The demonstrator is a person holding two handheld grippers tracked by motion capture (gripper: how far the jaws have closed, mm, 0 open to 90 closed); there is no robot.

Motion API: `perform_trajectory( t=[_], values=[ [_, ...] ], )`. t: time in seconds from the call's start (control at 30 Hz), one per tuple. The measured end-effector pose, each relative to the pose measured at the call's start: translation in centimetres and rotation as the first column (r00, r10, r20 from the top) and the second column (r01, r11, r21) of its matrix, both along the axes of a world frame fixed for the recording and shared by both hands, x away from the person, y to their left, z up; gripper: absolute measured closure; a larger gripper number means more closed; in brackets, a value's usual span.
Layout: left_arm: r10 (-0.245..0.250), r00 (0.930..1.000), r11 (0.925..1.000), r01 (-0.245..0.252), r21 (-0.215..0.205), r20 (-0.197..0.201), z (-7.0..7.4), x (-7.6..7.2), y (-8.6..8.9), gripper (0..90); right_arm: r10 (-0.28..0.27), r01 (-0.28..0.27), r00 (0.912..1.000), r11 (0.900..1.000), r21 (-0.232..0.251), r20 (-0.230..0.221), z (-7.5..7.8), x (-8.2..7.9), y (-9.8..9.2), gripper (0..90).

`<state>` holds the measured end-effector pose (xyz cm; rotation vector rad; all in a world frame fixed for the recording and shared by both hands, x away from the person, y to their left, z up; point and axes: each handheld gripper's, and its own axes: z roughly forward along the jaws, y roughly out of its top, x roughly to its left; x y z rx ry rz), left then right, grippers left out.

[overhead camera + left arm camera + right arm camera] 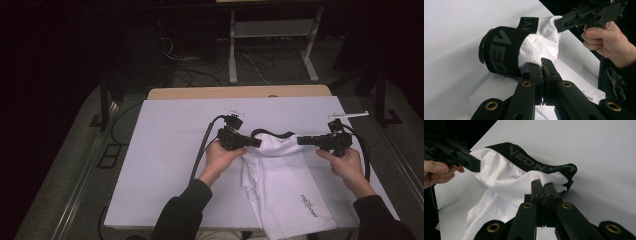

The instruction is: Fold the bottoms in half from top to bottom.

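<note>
White mesh shorts with a black lettered waistband lie on the white table cover, and both grippers lift their waist end. My left gripper is shut on the white fabric just under the waistband, its jaws pinched together on the cloth. My right gripper is shut on the other side of the waist, and its jaws clamp white fabric below the waistband. The two grippers point toward each other. The leg end, with a small printed logo, rests near the table's front edge.
The table's wooden far edge shows beyond the white cover. Behind it, on the dark floor, stand a metal frame and loose cables. Black cables trail from both grippers across the cover.
</note>
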<state>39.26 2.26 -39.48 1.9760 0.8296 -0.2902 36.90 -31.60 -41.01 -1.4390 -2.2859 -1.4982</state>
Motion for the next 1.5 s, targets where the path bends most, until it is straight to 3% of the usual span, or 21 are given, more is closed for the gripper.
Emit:
perform_trajectory(
  t=[0.43, 0.83, 1.5],
  values=[
    [-0.02, 0.9998, 0.9997, 0.02, -0.014, -0.004, 0.1, -1.1, 0.3, 86.2, 0.026, -0.026, 0.9997, 1.0, -0.007, 0.003, 0.4, -1.0, 0.0, 87.8],
    [-0.051, 0.9985, 0.9954, 0.049, -0.082, -0.02, -0.1, -2.5, 0.1, 86.2, 0.032, -0.032, 0.9995, 0.999, -0.011, 0.003, 0.4, -1.8, -0.3, 87.8],
    [-0.093, 0.9939, 0.9875, 0.084, -0.133, -0.061, -1.3, -4.9, 0.1, 86.2, 0.066, -0.066, 0.9978, 0.998, -0.025, -0.007, 0.2, -3.4, -0.2, 87.8]
  ],
)
